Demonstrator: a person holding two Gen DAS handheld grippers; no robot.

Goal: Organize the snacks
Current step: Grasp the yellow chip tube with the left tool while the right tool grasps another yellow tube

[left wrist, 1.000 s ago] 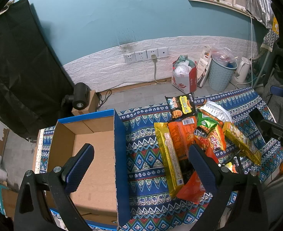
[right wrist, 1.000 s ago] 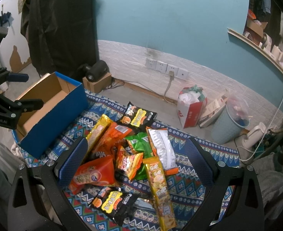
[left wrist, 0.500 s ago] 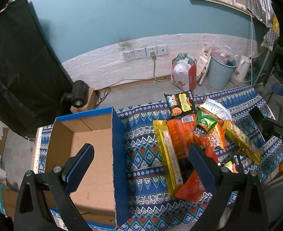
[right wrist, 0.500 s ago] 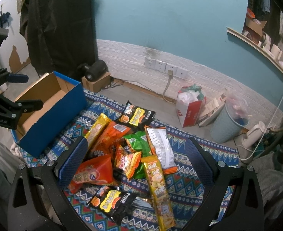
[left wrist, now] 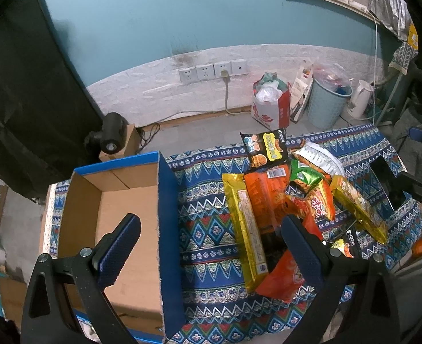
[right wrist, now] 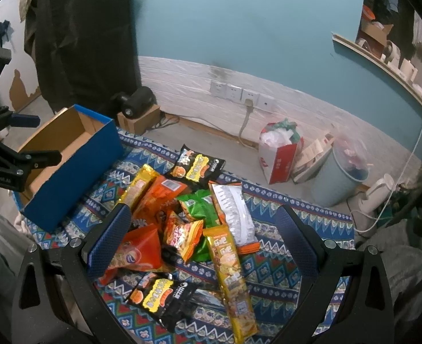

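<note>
A pile of snack packets lies on a blue patterned cloth; the same pile shows in the right wrist view. An open cardboard box with blue sides stands left of the pile, its inside bare; it also shows in the right wrist view. My left gripper is open and empty, hovering above the box's right wall and the cloth. My right gripper is open and empty, hovering above the pile. A long yellow packet lies nearest the box.
A black phone lies at the cloth's right edge. Beyond the table stand a red-and-white bag, a light blue bin, a white kettle and a black lamp on a small carton. Wall sockets sit behind.
Both views have shifted slightly; the snacks sit a little closer in the right wrist view. Nothing was taken hold of or moved on the cloth.
</note>
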